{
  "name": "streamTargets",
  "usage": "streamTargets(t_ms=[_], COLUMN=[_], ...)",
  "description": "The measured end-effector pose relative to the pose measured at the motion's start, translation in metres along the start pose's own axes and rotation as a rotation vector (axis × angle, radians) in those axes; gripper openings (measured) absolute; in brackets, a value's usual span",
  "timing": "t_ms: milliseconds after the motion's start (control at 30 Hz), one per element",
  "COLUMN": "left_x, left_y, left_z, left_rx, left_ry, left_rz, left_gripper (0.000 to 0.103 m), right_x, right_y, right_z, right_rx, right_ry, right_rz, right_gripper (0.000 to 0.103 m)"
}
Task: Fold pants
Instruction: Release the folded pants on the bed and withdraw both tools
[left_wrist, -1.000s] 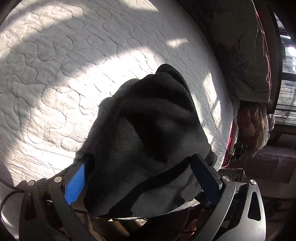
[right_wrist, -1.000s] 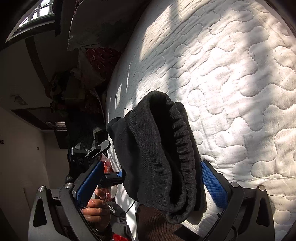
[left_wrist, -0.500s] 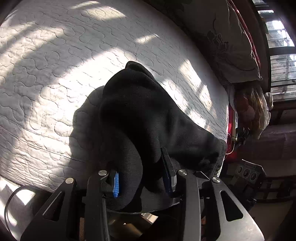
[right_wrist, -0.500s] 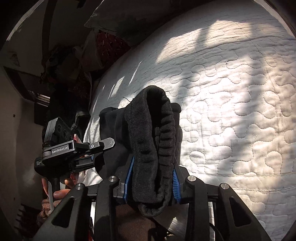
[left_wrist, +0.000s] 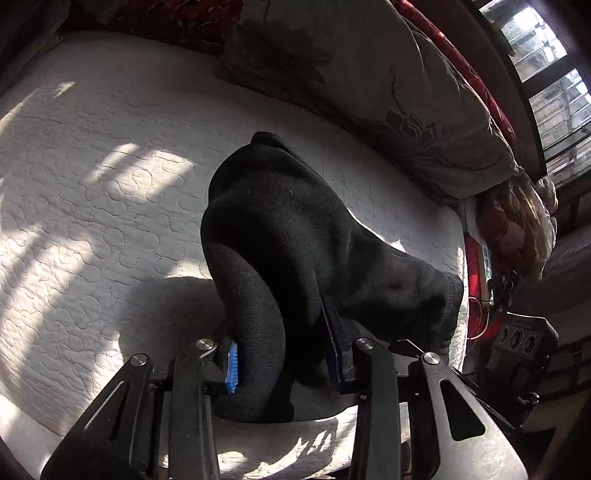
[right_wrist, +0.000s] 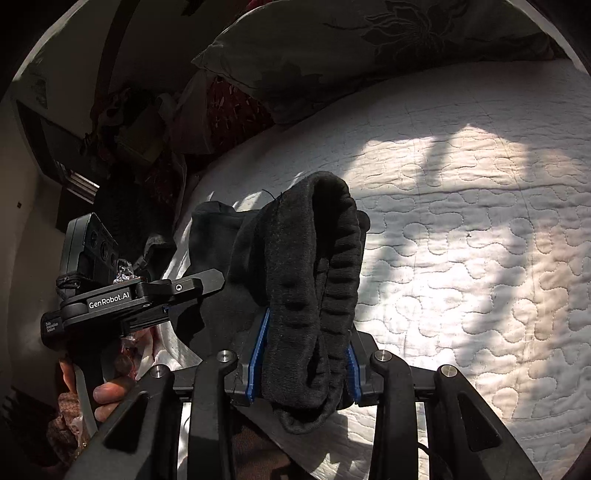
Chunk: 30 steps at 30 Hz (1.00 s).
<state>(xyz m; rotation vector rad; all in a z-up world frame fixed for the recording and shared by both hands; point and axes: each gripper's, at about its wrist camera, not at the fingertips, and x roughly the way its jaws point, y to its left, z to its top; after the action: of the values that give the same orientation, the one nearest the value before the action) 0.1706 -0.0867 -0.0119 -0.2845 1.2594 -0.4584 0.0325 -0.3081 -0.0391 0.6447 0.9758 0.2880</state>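
We grip the black pants (left_wrist: 295, 236) in both tools — left tool (left_wrist: 284, 354) on plain cloth, right tool (right_wrist: 303, 365) clenched on the ribbed waistband at 6 o'clock — likely to carry the edge across the bed (right_wrist: 480, 221).

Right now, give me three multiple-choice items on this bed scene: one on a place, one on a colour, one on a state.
1. Where does the floral pillow lie?
A. at the far edge of the mattress
B. on the pants
C. between the grippers

2. What colour are the pants?
A. white
B. black
C. red

3. What is the right gripper doing?
A. hanging open
B. gripping the pillow
C. clamping the ribbed waistband

Answers:
1 A, it sits beyond the pants along the mattress's far side.
2 B, the fabric is black against the white quilting.
3 C, both blue pads press the ribbed band.
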Motion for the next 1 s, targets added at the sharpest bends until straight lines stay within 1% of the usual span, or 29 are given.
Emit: streamTargets(t_ms=[67, 167, 267, 300, 333, 367, 400, 433, 467, 500, 567, 600, 667, 733, 800, 833, 867, 900, 933, 1000], left_x=[0.007, 0.028, 0.057, 0.067, 0.076, 0.08, 0.079, 0.076, 0.071, 0.067, 0.056, 0.051, 0.039, 0.027, 0.016, 0.011, 0.009, 0.005, 0.001, -0.006], left_y=[-0.002, 0.001, 0.014, 0.021, 0.028, 0.036, 0.044, 0.049, 0.053, 0.056, 0.061, 0.063, 0.06, 0.055, 0.046, 0.041, 0.037, 0.034, 0.033, 0.031], left_z=[0.025, 0.053, 0.068, 0.069, 0.07, 0.069, 0.068, 0.067, 0.067, 0.066, 0.063, 0.06, 0.053, 0.039, 0.022, 0.014, 0.005, -0.005, -0.015, -0.037], left_rx=[-0.006, -0.009, -0.034, -0.043, -0.054, -0.07, -0.088, -0.093, -0.093, -0.093, -0.106, -0.116, -0.132, -0.123, -0.107, -0.097, -0.088, -0.082, -0.077, -0.069], left_ry=[-0.018, -0.027, 0.006, 0.026, 0.048, 0.061, 0.055, 0.043, 0.026, 0.011, -0.009, -0.021, -0.052, -0.077, -0.102, -0.109, -0.116, -0.122, -0.131, -0.159], left_rz=[0.027, 0.098, 0.182, 0.219, 0.23, 0.222, 0.203, 0.185, 0.178, 0.173, 0.189, 0.186, 0.213, 0.236, 0.259, 0.27, 0.28, 0.29, 0.3, 0.324], left_gripper=[0.033, 0.033, 0.034, 0.038, 0.046, 0.05, 0.059, 0.065, 0.066, 0.067, 0.067, 0.067, 0.067, 0.067, 0.067, 0.067, 0.067, 0.067, 0.067, 0.067], right_x=[0.01, 0.032, 0.06, 0.07, 0.081, 0.09, 0.098, 0.098, 0.095, 0.09, 0.078, 0.067, 0.046, 0.028, 0.011, 0.005, 0.002, 0.0, -0.002, -0.002], right_y=[0.002, 0.0, -0.009, -0.013, -0.017, -0.023, -0.025, -0.032, -0.04, -0.047, -0.061, -0.07, -0.085, -0.088, -0.077, -0.069, -0.056, -0.044, -0.033, -0.009], right_z=[0.027, 0.062, 0.086, 0.09, 0.093, 0.094, 0.095, 0.096, 0.096, 0.096, 0.099, 0.099, 0.101, 0.102, 0.095, 0.091, 0.087, 0.082, 0.073, 0.049], right_rx=[-0.003, 0.009, 0.042, 0.046, 0.045, 0.046, 0.053, 0.07, 0.09, 0.103, 0.122, 0.137, 0.164, 0.168, 0.149, 0.132, 0.109, 0.086, 0.063, 0.021], right_ry=[-0.015, -0.026, -0.017, -0.005, 0.018, 0.035, 0.038, 0.033, 0.016, -0.003, -0.032, -0.05, -0.091, -0.123, -0.141, -0.139, -0.132, -0.123, -0.108, -0.071], right_rz=[-0.005, -0.018, -0.028, -0.037, -0.056, -0.085, -0.101, -0.088, -0.074, -0.066, -0.063, -0.079, -0.099, -0.115, -0.126, -0.145, -0.17, -0.203, -0.245, -0.325], right_gripper=[0.037, 0.039, 0.039, 0.039, 0.039, 0.039, 0.041, 0.049, 0.058, 0.06, 0.069, 0.071, 0.072, 0.072, 0.072, 0.078, 0.088, 0.093, 0.102, 0.103])
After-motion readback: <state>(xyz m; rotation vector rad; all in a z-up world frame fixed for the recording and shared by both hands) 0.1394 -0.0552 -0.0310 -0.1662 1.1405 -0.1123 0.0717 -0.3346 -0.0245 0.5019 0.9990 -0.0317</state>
